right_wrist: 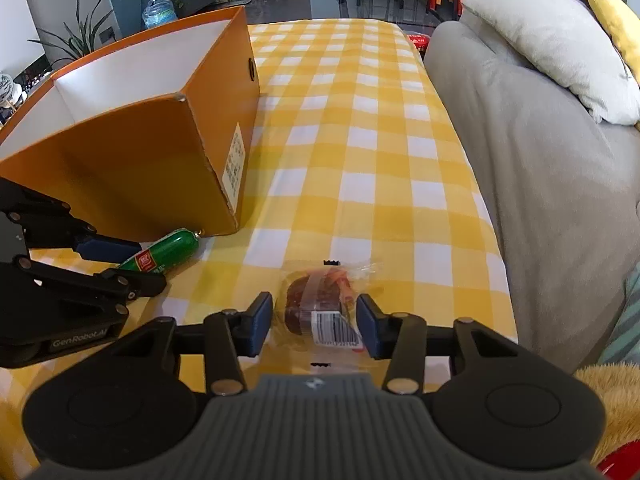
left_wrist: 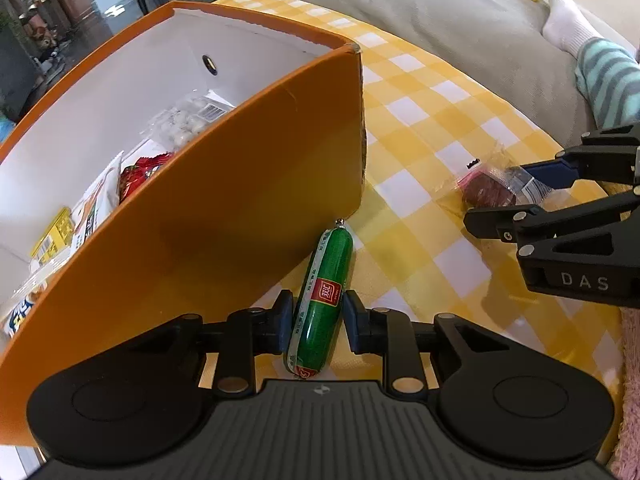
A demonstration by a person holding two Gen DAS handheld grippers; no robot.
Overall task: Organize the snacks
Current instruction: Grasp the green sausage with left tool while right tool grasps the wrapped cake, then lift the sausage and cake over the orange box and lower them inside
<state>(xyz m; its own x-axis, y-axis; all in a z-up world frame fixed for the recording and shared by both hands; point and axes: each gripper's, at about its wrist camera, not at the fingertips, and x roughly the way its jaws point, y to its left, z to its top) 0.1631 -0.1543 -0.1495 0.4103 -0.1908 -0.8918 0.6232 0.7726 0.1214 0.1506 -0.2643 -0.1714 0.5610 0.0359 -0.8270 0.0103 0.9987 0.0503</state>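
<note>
On the yellow checked tablecloth [right_wrist: 360,140], just beside the orange box [left_wrist: 224,208], my left gripper [left_wrist: 316,320] is clamped on the green sausage [left_wrist: 320,296], which lies with its far tip at the box's corner. My right gripper [right_wrist: 316,322] straddles a clear-wrapped dark cake [right_wrist: 312,300]; its right pad meets the wrapper, the left stands just off it. Other snack packets [left_wrist: 180,124] already lie inside the box.

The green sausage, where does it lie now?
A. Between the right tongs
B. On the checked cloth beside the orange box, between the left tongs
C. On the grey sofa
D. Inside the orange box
B: the green sausage lies on the checked cloth against the orange box, between the left tongs.
</note>
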